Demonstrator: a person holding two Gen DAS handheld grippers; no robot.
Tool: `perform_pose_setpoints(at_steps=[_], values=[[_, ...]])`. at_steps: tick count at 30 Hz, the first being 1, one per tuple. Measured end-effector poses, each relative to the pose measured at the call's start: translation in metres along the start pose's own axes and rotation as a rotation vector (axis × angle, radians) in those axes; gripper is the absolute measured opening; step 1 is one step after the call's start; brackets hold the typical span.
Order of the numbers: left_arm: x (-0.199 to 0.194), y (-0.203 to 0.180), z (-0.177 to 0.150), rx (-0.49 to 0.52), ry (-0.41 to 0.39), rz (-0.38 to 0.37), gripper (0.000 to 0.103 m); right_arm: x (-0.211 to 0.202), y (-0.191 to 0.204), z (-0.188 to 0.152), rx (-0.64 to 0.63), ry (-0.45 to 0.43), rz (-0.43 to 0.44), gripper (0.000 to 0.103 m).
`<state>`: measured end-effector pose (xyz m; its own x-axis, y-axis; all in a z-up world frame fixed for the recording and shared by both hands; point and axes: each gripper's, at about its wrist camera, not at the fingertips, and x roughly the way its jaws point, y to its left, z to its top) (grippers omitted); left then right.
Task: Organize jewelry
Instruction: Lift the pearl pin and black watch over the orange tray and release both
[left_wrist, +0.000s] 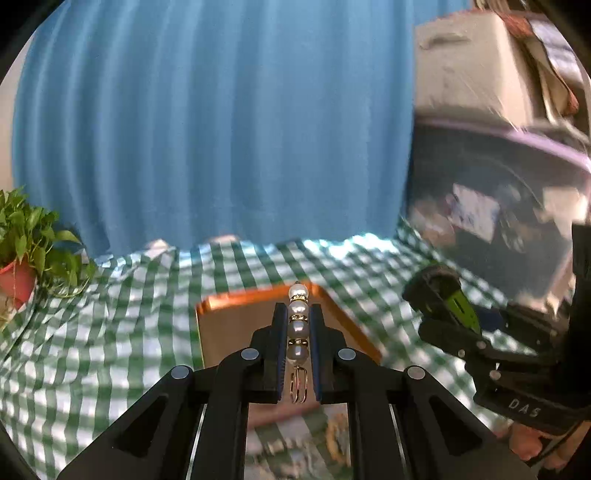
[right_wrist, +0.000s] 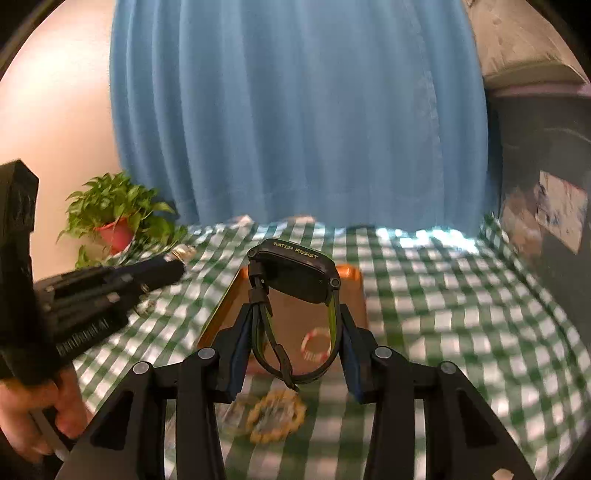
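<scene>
My left gripper is shut on a pearl hair clip, whose pearls stick out past the fingertips and whose gold clasp hangs at the near end. It hovers over an orange tray on the green checked cloth. My right gripper is shut on a black digital watch with a lime-lined strap, its case raised above the fingertips, over the same orange tray. A red-and-white bracelet lies in the tray. A yellow beaded bracelet lies on the cloth nearer me.
A potted green plant in a red pot stands at the back left of the table. A blue curtain hangs behind. Dark furniture rises at the right. A hand holds the left gripper's handle.
</scene>
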<state>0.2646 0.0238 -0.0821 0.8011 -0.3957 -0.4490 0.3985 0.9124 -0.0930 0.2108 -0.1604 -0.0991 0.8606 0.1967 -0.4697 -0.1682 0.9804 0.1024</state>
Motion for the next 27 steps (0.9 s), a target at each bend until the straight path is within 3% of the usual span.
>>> perform_pose_setpoints(at_steps=[3,6,16,19,21,27], values=[[0.023,0.019,0.013,-0.067,-0.022,-0.026,0.012,0.026,-0.01,0.014,-0.02,-0.011,-0.023,0.039],[0.058,0.026,0.011,-0.034,-0.013,-0.012,0.012,0.062,-0.019,0.016,-0.01,0.001,-0.027,0.039],[0.167,0.077,-0.048,-0.196,0.242,0.038,0.012,0.165,-0.04,-0.01,0.007,0.18,-0.016,0.039],[0.191,0.082,-0.061,-0.177,0.304,0.085,0.012,0.18,-0.045,-0.02,-0.006,0.234,-0.021,0.039],[0.197,0.084,-0.066,-0.194,0.319,0.058,0.012,0.186,-0.051,-0.025,0.021,0.261,-0.029,0.039],[0.201,0.077,-0.07,-0.149,0.335,0.093,0.012,0.204,-0.06,-0.035,0.058,0.324,-0.03,0.039]])
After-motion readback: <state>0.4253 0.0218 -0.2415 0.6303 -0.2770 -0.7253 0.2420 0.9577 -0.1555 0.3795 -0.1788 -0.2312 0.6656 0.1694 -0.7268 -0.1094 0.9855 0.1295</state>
